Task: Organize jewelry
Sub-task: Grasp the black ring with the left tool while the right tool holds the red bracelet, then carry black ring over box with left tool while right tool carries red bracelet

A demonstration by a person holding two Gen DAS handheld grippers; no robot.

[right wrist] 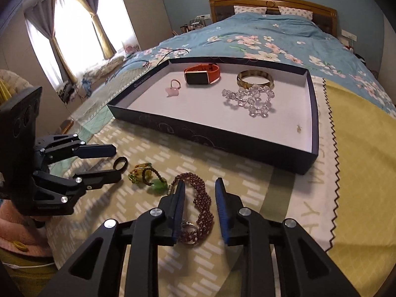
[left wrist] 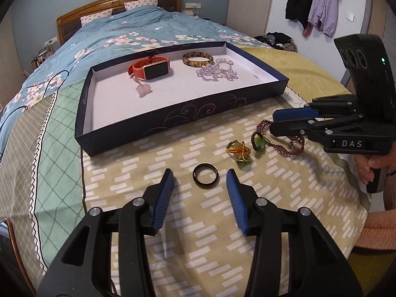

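A black ring (left wrist: 206, 175) lies on the yellow patterned cloth between the fingers of my left gripper (left wrist: 200, 175), which is open and not touching it. A purple beaded bracelet (right wrist: 201, 198) lies between the blue pads of my right gripper (right wrist: 200, 185); the left pad is close beside it and the right pad stands clear. The dark blue tray (left wrist: 188, 113) with a white floor holds an orange watch (left wrist: 149, 68), an amber bangle (left wrist: 197, 59), a clear crystal bracelet (left wrist: 217, 70) and a pink ring (left wrist: 144, 90). Each gripper also shows in the other's view: right gripper (left wrist: 273, 122), left gripper (right wrist: 117, 162).
A yellow-green beaded piece (left wrist: 240, 152) and a green bead on a dark cord (left wrist: 259, 143) lie between the two grippers. A floral blue quilt (left wrist: 128, 32) covers the bed behind the tray. A hand (left wrist: 368, 170) holds the right gripper's handle at the bed's right edge.
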